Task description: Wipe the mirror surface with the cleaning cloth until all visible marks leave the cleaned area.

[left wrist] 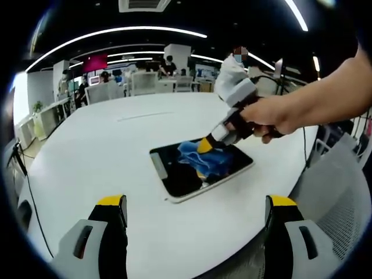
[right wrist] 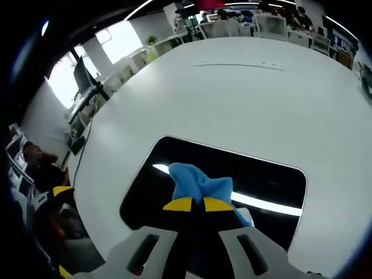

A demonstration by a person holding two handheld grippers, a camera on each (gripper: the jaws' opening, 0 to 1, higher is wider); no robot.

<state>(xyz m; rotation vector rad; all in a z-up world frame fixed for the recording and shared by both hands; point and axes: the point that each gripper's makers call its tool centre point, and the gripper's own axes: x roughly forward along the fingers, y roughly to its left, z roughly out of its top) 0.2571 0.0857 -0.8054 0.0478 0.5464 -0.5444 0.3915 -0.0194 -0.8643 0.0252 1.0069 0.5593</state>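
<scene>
A wide white counter (left wrist: 104, 145) carries a dark mirror (left wrist: 180, 174) lying flat near its front edge. On the mirror's glass sits a crumpled blue cloth (right wrist: 197, 185). The right gripper (right wrist: 192, 204), held in a person's hand (left wrist: 273, 116), has its yellow-tipped jaws pressed together on the cloth, pushing it against the mirror. The left gripper (left wrist: 195, 209) hangs over the counter's near edge, jaws spread wide, touching nothing.
</scene>
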